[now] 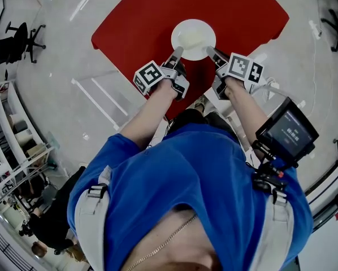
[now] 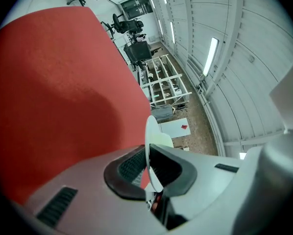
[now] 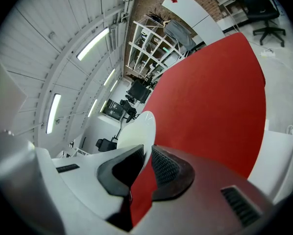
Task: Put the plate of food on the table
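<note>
Plate, white and round with a pale patch of food in its middle, is being held from both sides over the red surface. The left tool is clamping the rim on its own side: in the left gripper view its dark ribbed pads are pressing on the thin plate edge running between them. The right tool is gripping the opposite rim the same way, the edge sitting between its pads. The plate is lying just ahead of both tool tips, with the red surface spreading beneath and beyond it; whether its underside is touching that surface I cannot tell. The left tool's marker cube is riding behind its jaws, next to the person's forearm.
</note>
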### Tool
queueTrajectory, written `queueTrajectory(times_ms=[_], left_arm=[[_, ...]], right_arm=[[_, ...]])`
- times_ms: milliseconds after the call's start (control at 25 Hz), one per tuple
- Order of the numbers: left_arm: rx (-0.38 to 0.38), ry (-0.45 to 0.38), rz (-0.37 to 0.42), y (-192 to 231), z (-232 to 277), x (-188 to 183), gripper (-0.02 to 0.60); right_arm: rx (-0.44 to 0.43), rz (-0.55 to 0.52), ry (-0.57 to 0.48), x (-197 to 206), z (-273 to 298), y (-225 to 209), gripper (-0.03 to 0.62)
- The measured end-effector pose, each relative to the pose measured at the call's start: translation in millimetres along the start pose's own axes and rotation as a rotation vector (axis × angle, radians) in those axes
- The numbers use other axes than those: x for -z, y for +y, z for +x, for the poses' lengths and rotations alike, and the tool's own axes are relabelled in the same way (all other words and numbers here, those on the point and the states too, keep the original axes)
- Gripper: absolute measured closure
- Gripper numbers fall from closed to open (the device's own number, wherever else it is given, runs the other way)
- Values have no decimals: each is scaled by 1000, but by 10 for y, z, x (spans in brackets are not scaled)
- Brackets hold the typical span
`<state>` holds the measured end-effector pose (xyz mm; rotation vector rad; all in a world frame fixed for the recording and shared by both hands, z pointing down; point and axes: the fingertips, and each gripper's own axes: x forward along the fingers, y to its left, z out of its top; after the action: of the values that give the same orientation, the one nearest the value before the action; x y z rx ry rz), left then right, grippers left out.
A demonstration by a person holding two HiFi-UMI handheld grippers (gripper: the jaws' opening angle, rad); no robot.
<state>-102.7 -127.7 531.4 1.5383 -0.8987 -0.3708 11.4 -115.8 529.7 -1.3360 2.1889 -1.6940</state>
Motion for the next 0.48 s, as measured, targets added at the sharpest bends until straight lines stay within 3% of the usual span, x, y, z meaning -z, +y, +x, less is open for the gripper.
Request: queueTrajectory(times_ms=[480], left_arm=[[5,-1,-41,59,177,-62,563]], right_arm=[[35,-12,8,-163,112,-66,545]])
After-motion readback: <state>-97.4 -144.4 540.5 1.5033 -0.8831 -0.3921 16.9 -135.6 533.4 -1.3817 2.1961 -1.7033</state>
